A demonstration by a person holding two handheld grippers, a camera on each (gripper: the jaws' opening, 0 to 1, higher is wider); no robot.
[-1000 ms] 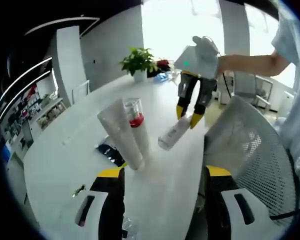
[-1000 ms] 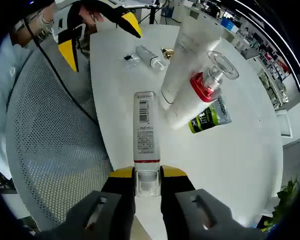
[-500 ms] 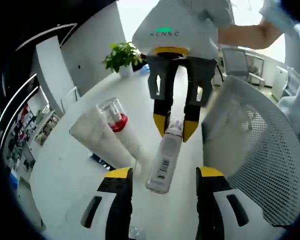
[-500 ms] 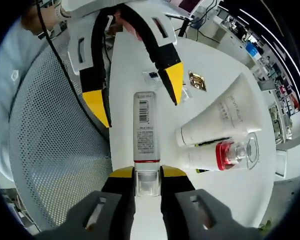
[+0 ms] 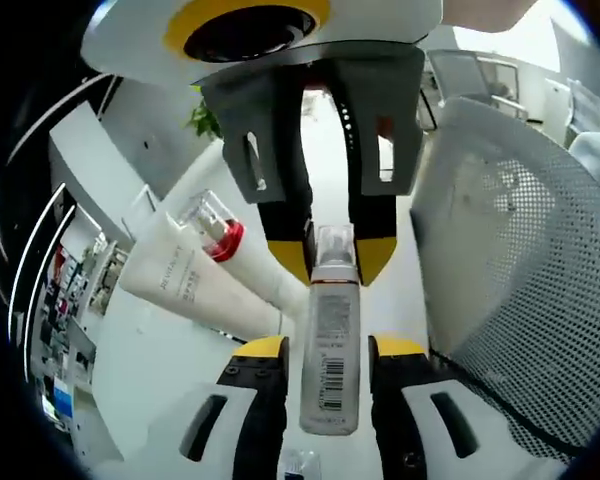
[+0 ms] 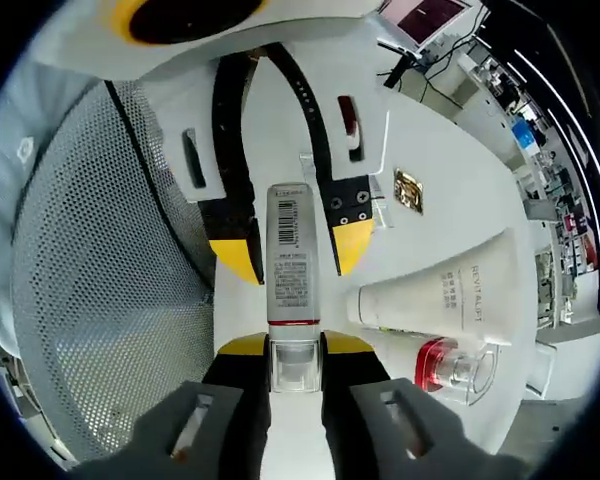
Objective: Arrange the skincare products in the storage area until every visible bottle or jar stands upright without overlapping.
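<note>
Bottle (image 6: 289,258) stays clamped by your right gripper (image 6: 294,348); close the open left gripper (image 5: 328,350) squarely before releasing.

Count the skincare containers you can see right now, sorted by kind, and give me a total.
White squeeze tube with grey lettering: 1
Clear bottle with red collar: 1
White barcode-labelled bottle with clear cap, clamped at its cap by the right gripper, its other end between the left gripper's jaws: 1
Total: 3
</note>
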